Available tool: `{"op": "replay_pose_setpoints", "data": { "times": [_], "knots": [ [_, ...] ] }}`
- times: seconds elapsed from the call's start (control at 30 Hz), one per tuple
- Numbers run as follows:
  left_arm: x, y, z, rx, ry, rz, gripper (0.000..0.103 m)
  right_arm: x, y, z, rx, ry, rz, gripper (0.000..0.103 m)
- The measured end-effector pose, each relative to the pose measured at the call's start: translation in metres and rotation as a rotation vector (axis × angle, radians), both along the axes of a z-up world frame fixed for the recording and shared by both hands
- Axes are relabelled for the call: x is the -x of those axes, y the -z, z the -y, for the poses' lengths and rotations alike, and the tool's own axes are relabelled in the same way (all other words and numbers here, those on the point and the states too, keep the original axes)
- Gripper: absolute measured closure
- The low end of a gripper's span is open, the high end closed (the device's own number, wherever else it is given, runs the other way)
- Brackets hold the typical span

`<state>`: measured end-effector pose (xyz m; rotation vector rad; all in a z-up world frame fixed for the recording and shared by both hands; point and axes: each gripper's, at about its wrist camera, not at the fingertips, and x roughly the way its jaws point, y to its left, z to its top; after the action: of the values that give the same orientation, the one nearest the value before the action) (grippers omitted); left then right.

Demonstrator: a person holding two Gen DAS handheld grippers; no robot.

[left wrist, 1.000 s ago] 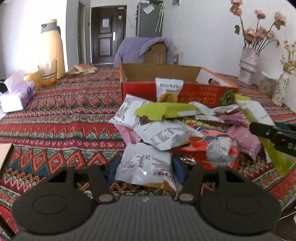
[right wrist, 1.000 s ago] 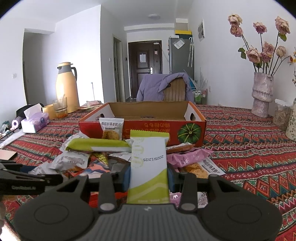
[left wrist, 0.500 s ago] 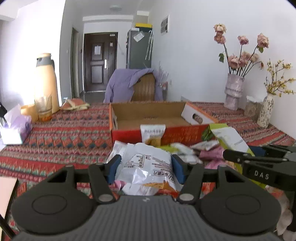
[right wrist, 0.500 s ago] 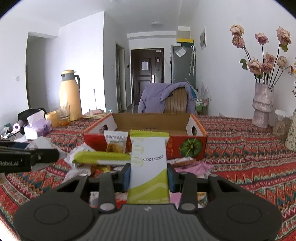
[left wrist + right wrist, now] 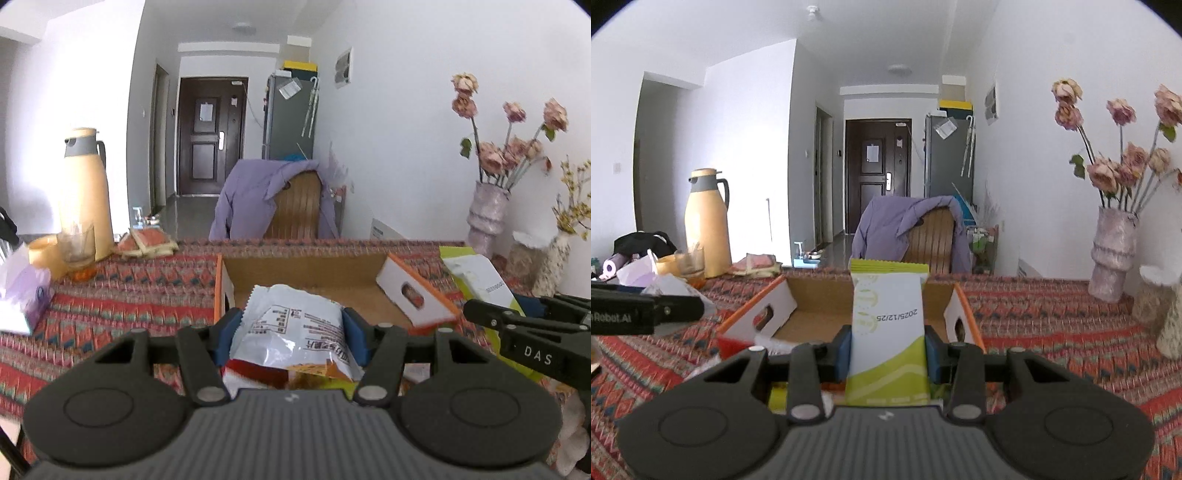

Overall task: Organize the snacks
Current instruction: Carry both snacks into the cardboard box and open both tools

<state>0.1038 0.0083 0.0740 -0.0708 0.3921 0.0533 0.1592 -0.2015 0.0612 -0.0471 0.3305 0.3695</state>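
My left gripper (image 5: 291,334) is shut on a crinkled white snack bag (image 5: 295,328) with black print, held up just in front of the open cardboard box (image 5: 314,273). My right gripper (image 5: 888,349) is shut on a flat green-and-white snack packet (image 5: 886,325), upright before the same box (image 5: 820,317). The right gripper also shows at the right edge of the left wrist view (image 5: 532,332) with its packet (image 5: 476,277). The left gripper shows at the left edge of the right wrist view (image 5: 642,310). The snack pile is mostly hidden below the grippers.
A patterned red cloth (image 5: 1052,325) covers the table. A yellow thermos (image 5: 86,192), a glass (image 5: 77,243) and a tissue pack (image 5: 22,291) stand at the left. Vases with dried flowers (image 5: 1113,251) stand at the right. A chair with a purple jacket (image 5: 273,199) is behind the table.
Both grippers have risen from the snack pile with their packets and moved toward the box; the pile has dropped out of view and the box interior now shows.
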Motion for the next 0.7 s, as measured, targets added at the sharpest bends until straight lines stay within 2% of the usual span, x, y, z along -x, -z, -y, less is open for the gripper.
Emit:
{"op": "replay_pose_setpoints", "data": {
  "times": [0.2,0.27,0.4,0.53,0.7],
  "knots": [
    [-0.047,-0.019,-0.001,0.015,-0.030,0.008,0.043,-0.052,-0.014,-0.009,-0.002,0.010,0.015,0.065],
    [-0.065,-0.024,-0.004,0.039,-0.036,-0.001,0.043,-0.070,-0.017,-0.014,0.002,0.027,0.009,0.065],
    [-0.096,-0.030,-0.006,0.031,-0.065,-0.008,0.043,-0.107,-0.020,-0.024,-0.006,0.042,-0.015,0.065],
    [-0.130,-0.025,-0.006,0.020,-0.098,-0.044,0.043,-0.147,-0.013,-0.034,-0.008,0.046,-0.067,0.065],
    [-0.172,-0.004,-0.007,0.002,-0.142,-0.136,0.043,-0.189,0.010,-0.046,0.005,0.051,-0.160,0.065]
  ]
}}
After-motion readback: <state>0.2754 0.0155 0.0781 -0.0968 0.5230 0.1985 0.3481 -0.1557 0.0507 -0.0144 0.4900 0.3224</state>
